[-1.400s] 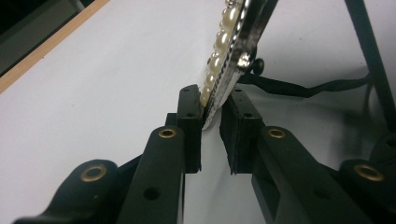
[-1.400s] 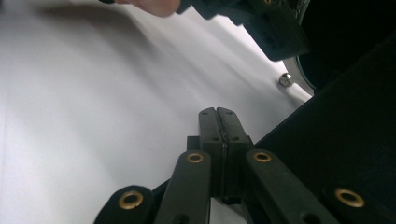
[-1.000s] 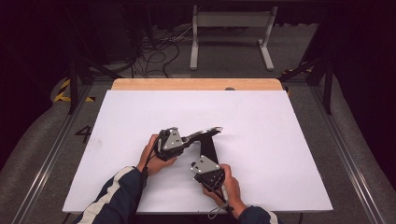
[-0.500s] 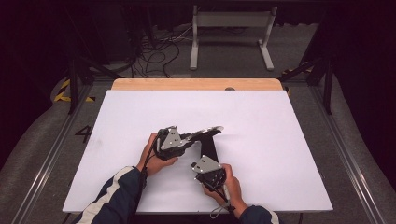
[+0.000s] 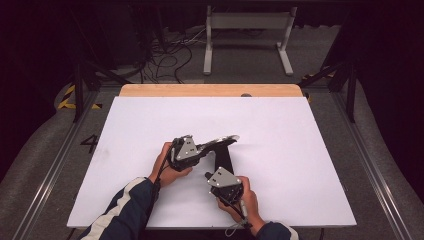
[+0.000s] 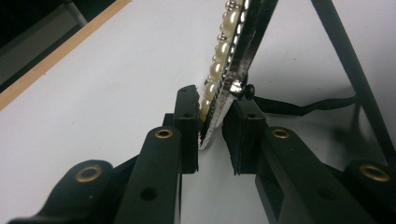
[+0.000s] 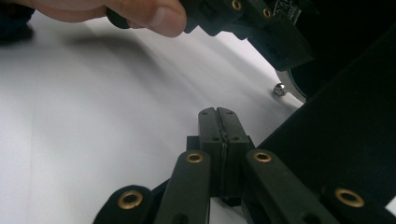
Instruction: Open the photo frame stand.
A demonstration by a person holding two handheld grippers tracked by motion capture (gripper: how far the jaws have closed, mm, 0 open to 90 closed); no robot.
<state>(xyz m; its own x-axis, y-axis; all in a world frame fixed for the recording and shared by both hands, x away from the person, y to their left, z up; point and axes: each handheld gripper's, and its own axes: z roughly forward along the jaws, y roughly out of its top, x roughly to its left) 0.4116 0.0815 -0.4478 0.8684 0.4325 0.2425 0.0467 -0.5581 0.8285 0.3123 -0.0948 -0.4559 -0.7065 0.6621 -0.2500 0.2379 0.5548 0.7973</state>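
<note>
A black flap [image 5: 225, 140] trimmed with pearls [image 6: 219, 60] stands raised off the table, above a black bag-like body [image 5: 223, 161]. My left gripper [image 5: 207, 147] has its pads on either side of the flap's near edge [image 6: 212, 126]; its jaws have just been closing and they grip that edge. My right gripper [image 5: 210, 175] lies low beside the black body [image 7: 345, 140], jaws shut pad to pad [image 7: 218, 121] with nothing between them. A small metal stud [image 7: 279, 89] shows on the flap's rim. A thin black strap [image 6: 345, 60] runs across the table behind the flap.
The white table sheet [image 5: 300, 150] spreads wide on every side of the hands. A wooden strip [image 5: 210, 90] borders its far edge. Beyond it on the floor are a metal stand [image 5: 247, 30] and loose cables [image 5: 165, 50].
</note>
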